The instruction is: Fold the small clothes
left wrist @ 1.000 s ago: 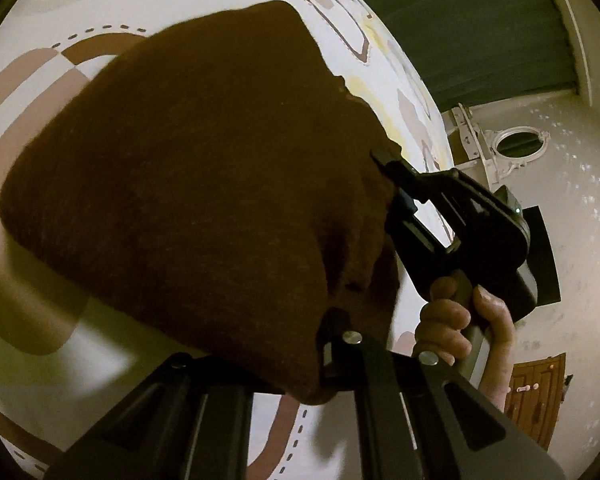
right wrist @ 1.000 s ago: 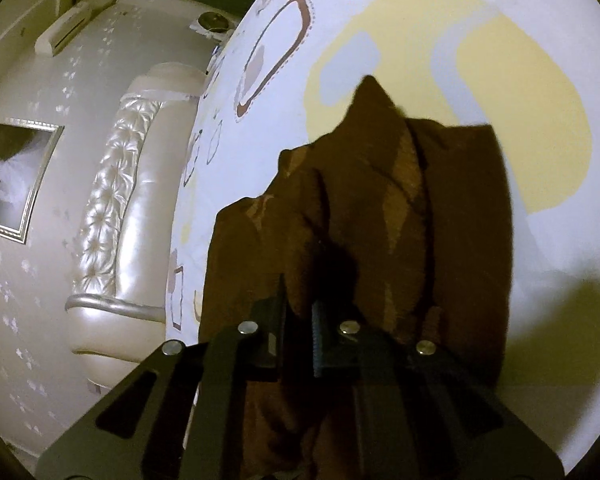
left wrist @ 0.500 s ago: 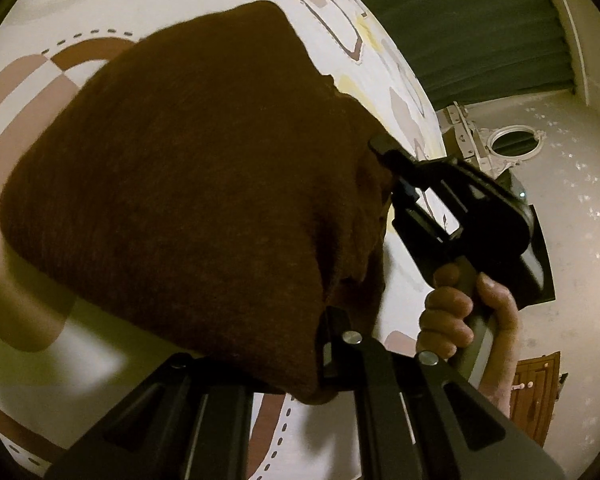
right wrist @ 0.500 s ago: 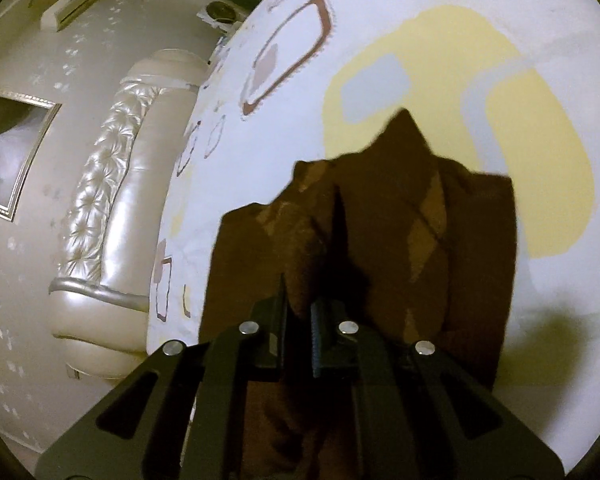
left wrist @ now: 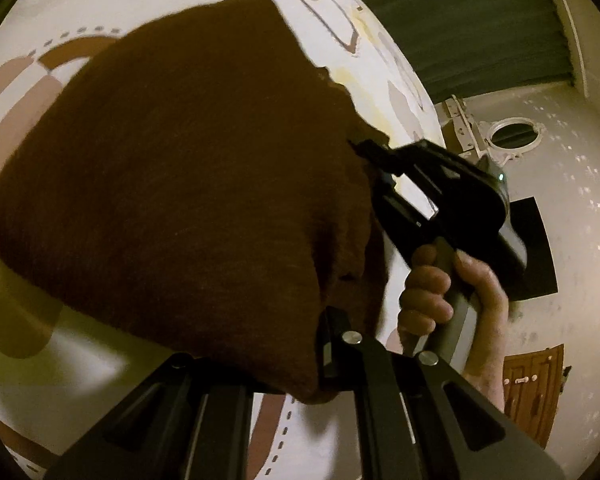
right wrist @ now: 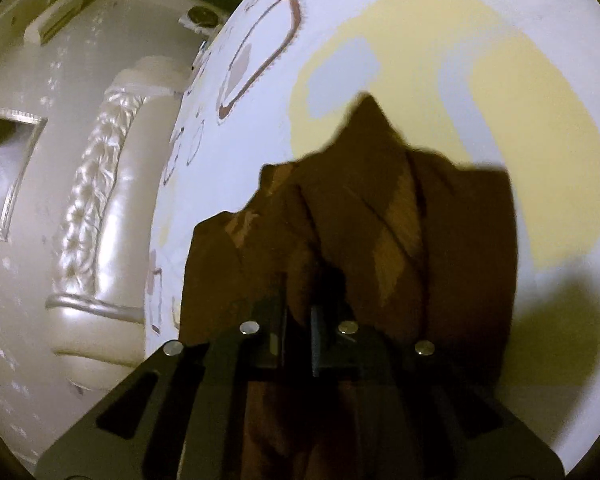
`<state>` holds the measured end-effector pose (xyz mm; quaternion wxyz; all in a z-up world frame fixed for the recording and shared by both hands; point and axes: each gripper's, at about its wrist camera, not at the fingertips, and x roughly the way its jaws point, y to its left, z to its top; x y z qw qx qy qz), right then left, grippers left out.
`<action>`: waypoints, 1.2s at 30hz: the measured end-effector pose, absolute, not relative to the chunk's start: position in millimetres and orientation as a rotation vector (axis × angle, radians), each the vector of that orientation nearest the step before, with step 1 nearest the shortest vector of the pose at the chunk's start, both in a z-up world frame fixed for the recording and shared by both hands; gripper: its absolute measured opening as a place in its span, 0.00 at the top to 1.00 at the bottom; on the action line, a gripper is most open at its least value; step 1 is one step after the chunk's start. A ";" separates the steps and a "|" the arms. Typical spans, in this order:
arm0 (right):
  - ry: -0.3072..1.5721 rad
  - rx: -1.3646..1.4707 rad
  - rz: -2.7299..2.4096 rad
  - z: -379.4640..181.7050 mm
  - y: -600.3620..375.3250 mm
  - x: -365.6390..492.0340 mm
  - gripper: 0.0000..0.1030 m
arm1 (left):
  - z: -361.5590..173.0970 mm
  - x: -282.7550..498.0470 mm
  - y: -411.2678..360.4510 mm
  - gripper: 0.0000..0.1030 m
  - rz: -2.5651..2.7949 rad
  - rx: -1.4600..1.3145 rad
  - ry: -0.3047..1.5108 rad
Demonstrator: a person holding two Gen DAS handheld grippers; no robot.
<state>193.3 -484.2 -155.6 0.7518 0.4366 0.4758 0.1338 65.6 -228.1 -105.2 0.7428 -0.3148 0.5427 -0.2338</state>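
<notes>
— Both grippers, left gripper [left wrist: 320, 344] and right gripper [right wrist: 300, 320], pinch the brown cloth [left wrist: 172, 184]?
— Yes, clamped on its edge, holding it above the bed [right wrist: 440, 20], so it hangs flat for folding.

The brown garment [left wrist: 172, 184] drapes over my left gripper [left wrist: 320, 360], so I can't see one finger's tip. In the right wrist view its folds bury my right gripper [right wrist: 298, 320], and the bed sheet [right wrist: 420, 20] behind is blurred.
</notes>
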 end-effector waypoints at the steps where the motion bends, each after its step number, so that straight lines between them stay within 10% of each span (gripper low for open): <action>1: 1.025 0.927 0.307 -147.2 -483.7 195.1 0.93 | -102.2 64.6 -228.9 0.93 -0.519 -0.688 1.182; 36: 0.966 1.016 0.240 -171.2 -556.0 191.3 0.89 | -115.1 64.0 -307.4 0.91 -0.605 -0.487 1.161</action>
